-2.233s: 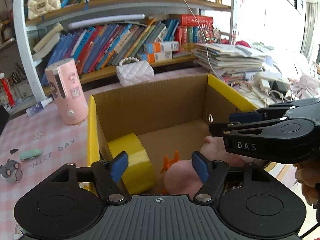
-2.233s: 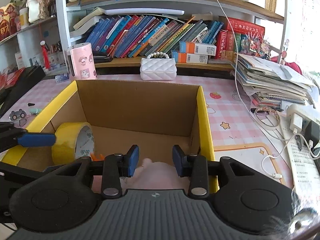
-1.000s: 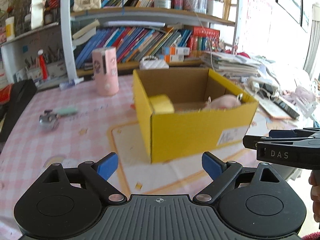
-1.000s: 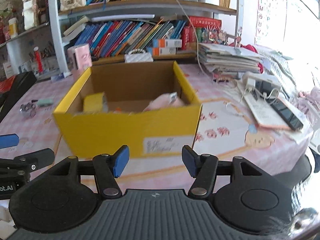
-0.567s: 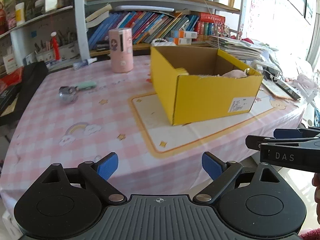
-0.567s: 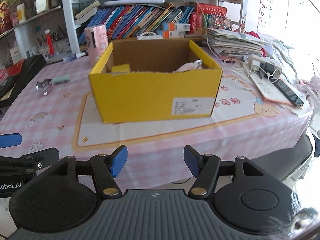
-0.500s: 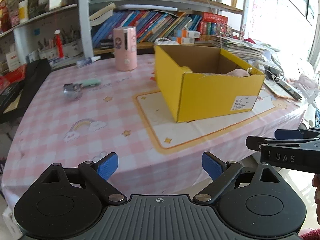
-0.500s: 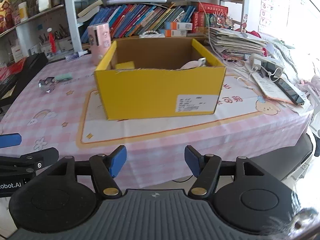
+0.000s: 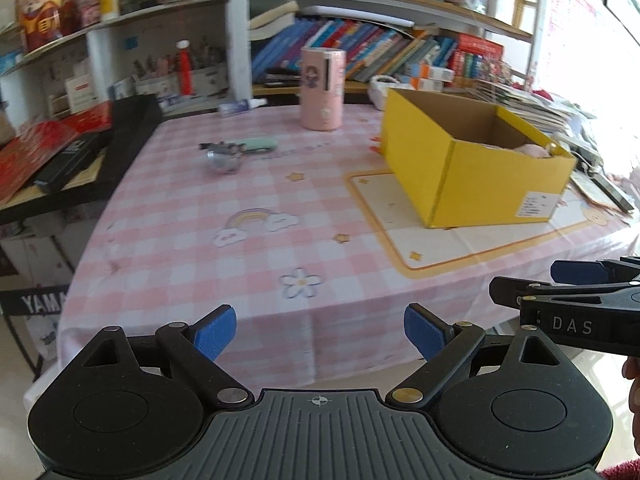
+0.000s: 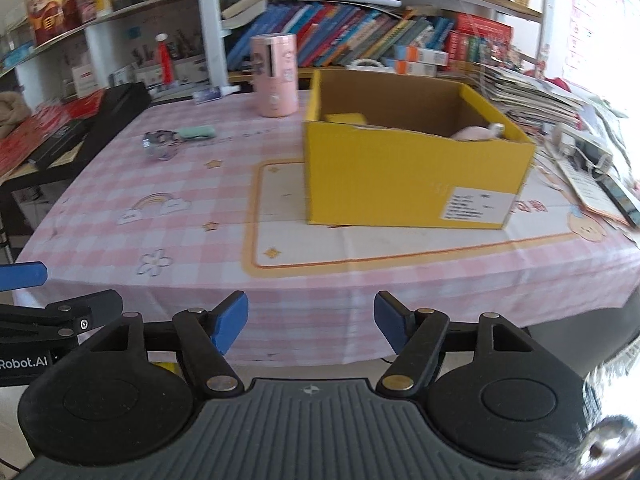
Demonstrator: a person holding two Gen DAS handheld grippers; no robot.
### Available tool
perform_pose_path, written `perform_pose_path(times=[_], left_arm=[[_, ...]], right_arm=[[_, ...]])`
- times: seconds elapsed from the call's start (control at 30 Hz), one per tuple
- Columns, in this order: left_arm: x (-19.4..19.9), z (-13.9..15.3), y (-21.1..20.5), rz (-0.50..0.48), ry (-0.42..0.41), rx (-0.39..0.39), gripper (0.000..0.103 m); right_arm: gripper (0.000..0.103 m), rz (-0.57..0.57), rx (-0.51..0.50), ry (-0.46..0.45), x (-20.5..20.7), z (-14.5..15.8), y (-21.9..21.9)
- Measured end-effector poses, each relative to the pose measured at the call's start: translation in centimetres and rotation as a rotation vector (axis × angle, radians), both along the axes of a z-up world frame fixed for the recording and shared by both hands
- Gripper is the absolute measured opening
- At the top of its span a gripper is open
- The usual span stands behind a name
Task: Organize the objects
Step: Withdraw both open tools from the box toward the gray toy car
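Left tool (image 9: 320,330) and right tool (image 10: 311,322): both spread and empty, positioned off the near edge of the surface (image 10: 224,184). The yellow cardboard box (image 10: 404,176) stands on the surface, containing a pink plush toy (image 10: 474,133) and a yellow tape roll (image 10: 346,118).

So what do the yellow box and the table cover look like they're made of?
Box: corrugated cardboard, by the look. Matte yellow outside, raw brown inside, a ragged torn top edge, and a white paper label stuck on the front.

Table cover: probably thin fabric or soft vinyl. The pink checked print drapes over the table edge and shows fold creases; which one is unclear.
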State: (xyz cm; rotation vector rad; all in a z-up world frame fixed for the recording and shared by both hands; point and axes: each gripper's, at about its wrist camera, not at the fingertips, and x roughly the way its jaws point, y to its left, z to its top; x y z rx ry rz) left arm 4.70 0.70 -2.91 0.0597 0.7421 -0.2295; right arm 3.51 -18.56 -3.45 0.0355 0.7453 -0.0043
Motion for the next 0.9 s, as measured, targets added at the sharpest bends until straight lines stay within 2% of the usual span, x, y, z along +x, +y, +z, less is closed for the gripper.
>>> perform_pose_path(times=[0.43, 0.9], left_arm=[[-0.2, 0.8, 4.5, 0.095, -0.033, -0.006, 0.093], [-0.2, 1.2, 8.0, 0.158, -0.060, -0.028, 0.097]], right_arm=[[0.071, 0.142, -0.016, -0.025, 1.3, 0.7, 5.5], [0.073, 0.205, -0.033, -0.054, 2.2, 1.5, 9.3]])
